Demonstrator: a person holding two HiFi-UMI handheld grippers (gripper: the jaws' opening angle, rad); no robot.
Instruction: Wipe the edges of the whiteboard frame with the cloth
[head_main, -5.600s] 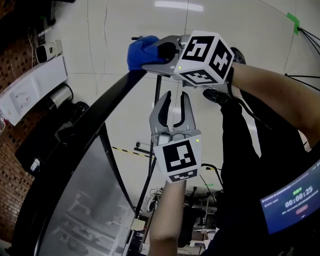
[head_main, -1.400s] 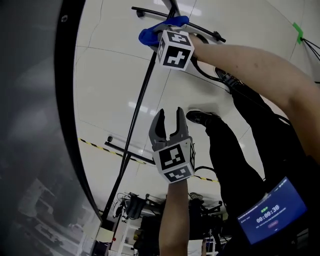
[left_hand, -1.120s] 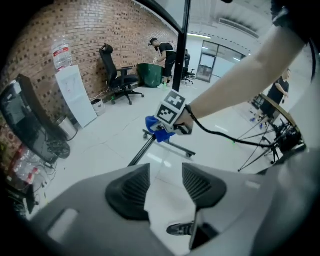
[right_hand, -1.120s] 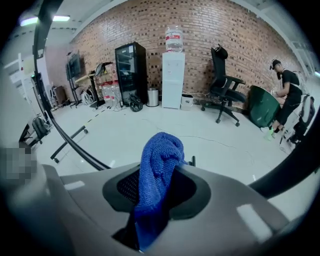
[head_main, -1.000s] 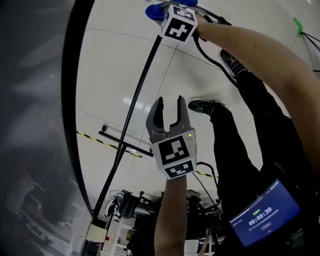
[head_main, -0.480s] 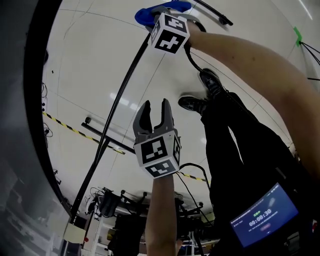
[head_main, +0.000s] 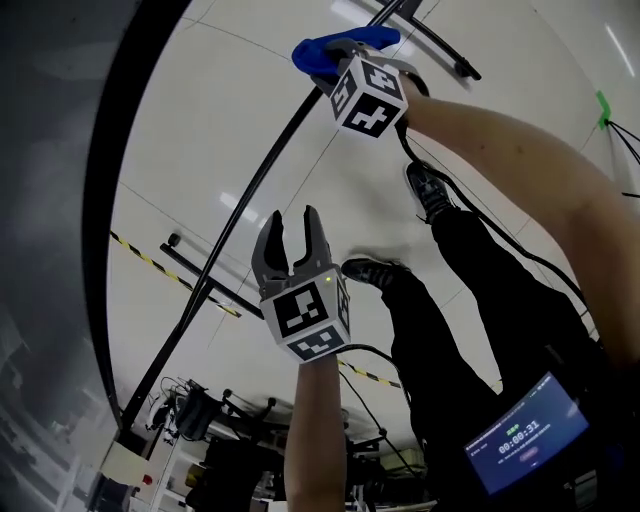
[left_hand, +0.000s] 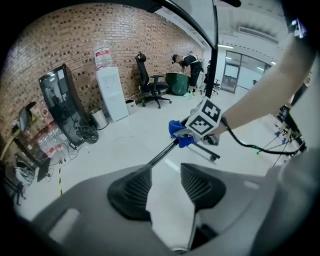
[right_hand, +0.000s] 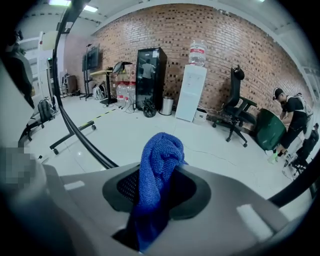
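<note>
Right gripper (head_main: 335, 62) up top, fingers squeezed shut on blue cloth (head_main: 345, 45). Cloth bunched up, pokes out past fingertips. Cloth sits right at top of thin black bar (head_main: 250, 195) of stand. Whiteboard frame (head_main: 97, 220) curves down far left, well apart from cloth. Left gripper (head_main: 292, 230) lower, in middle, just beside bar. Its fingers apart, nothing between them, only white floor (head_main: 200, 120) behind. Person's black shoe (head_main: 372, 270) on floor near left gripper.

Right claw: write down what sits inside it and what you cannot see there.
A blue cloth is pinched inside the right claw, bunching up above it. Its lower end sinks into the claw's throat, hidden, and the cloth covers much of the pads.
</note>
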